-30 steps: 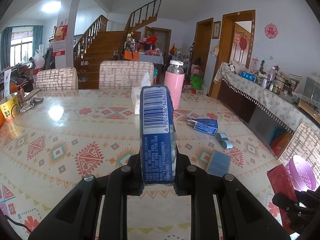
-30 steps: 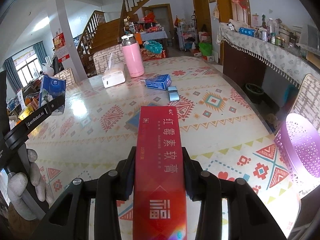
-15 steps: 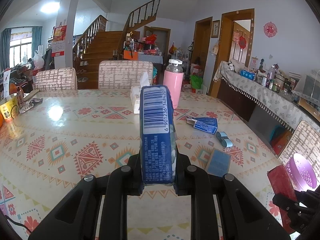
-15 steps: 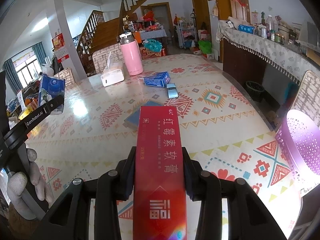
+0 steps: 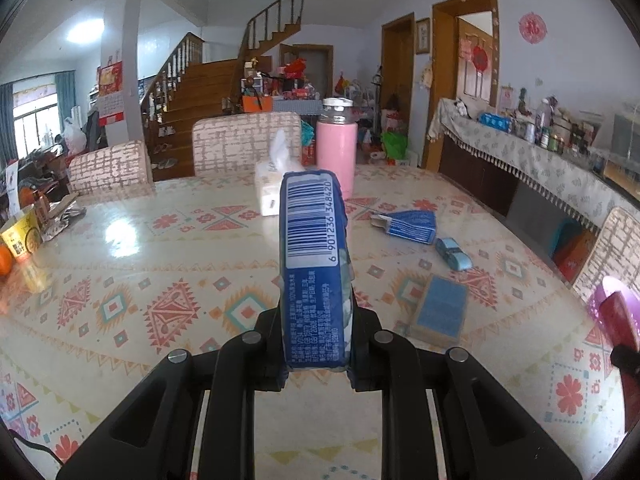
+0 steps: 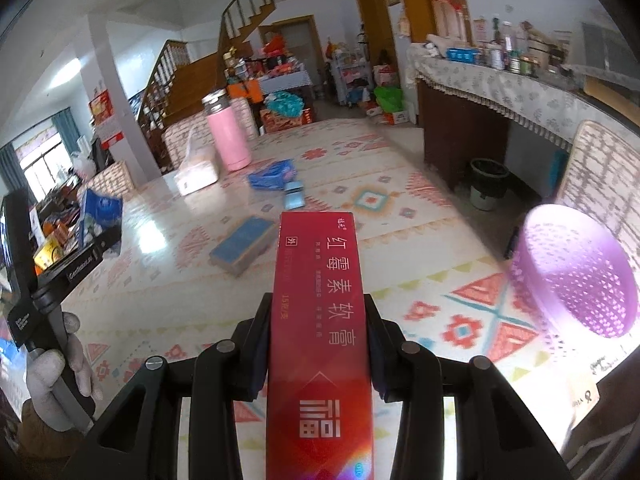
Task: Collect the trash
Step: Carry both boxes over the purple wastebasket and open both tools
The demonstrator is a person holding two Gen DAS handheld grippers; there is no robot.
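Note:
My left gripper (image 5: pixel 316 344) is shut on a blue tissue packet (image 5: pixel 314 268) that stands upright above the patterned table (image 5: pixel 140 264). My right gripper (image 6: pixel 318 344) is shut on a long red box (image 6: pixel 320 328) with white lettering. A purple perforated basket (image 6: pixel 576 276) stands at the table's right edge, right of the red box; the left wrist view catches it too, the basket (image 5: pixel 600 296) partly hidden by the red box (image 5: pixel 622 316). In the right wrist view the left gripper (image 6: pixel 86 248) with its blue packet (image 6: pixel 98 216) is at far left, held by a gloved hand (image 6: pixel 52 372).
On the table lie a flat blue box (image 5: pixel 440 310), a crumpled blue carton (image 5: pixel 408 226), a small light-blue item (image 5: pixel 452 254), a tissue box (image 5: pixel 272 192), a pink flask (image 5: pixel 336 156) and snack cups (image 5: pixel 20 236) at far left. Chairs ring the table. A small bin (image 6: pixel 488 184) stands on the floor.
The right gripper with the red box has moved toward the purple basket, which now looks larger and nearer. The left gripper rolled slightly and stayed in place.

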